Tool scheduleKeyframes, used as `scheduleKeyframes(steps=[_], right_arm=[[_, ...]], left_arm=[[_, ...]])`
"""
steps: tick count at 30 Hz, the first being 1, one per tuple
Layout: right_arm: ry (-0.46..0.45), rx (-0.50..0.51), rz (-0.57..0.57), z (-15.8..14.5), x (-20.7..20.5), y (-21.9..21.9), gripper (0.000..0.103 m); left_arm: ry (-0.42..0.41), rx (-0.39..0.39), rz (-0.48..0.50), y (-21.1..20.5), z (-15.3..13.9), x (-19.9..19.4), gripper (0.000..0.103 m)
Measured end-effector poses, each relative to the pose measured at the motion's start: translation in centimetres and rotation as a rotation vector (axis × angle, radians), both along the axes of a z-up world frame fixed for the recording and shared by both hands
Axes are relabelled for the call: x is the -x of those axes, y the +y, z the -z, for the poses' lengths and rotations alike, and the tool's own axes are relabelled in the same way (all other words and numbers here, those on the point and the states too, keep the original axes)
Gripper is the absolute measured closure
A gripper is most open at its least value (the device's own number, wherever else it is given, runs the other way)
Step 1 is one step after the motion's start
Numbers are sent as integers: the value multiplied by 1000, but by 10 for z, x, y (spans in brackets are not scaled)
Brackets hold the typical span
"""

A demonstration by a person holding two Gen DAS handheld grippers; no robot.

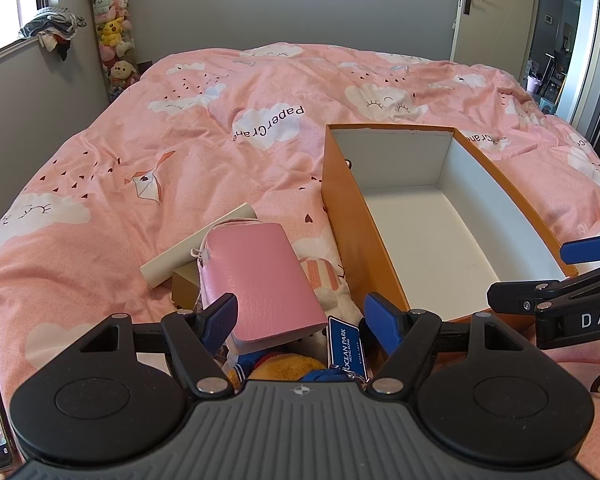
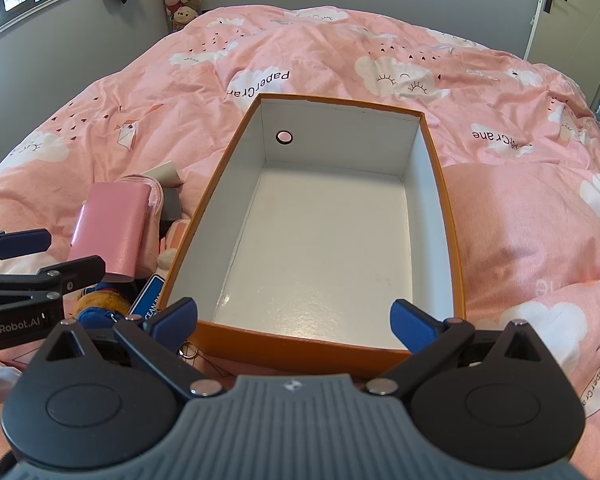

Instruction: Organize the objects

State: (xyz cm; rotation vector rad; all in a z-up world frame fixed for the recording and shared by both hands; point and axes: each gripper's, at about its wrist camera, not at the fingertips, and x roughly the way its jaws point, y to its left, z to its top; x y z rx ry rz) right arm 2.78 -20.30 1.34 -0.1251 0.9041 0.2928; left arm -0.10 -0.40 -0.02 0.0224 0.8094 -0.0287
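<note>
While spread wide over the near rim of the orange box (image 2: 440, 184): right gripper (image 2: 293, 322), holding nothing. Left gripper (image 1: 300, 316): equally wide, nothing clamped, pink pouch (image 1: 259, 280) between fingertips, box just right.

The open box (image 2: 440, 208) lies on the bed (image 1: 179, 152), with nothing inside it. To its left there is a small pile: the wallet (image 1: 259, 280) on top, a flat card box (image 1: 185, 288) and a paper roll (image 1: 195, 244) under and behind it, the plush toy (image 1: 283, 368) and its tag (image 1: 346, 346) in front. Far behind, in the room corner, stands a column of soft toys (image 1: 113, 36). Clothes (image 1: 51, 28) lie on the window sill left of it.
</note>
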Motion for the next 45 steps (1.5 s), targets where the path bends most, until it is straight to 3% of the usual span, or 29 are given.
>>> scheduleKeyframes(steps=[26,35,37,45], right_arm=[[10,-1,-3,7,-2,-2,1],[-10,2,-123,-8,-21,12,2],[-11,-7,-177,-12,-28,20,11],[51,-83,-356,-16,-65,73,40]], left_arm=[[4,7,2,1,0,1,19],[57,101,32,28,-12,-14,40],[80,128,30,37,-14,-21,45],[153,200,-65,75,-5,-48,46]])
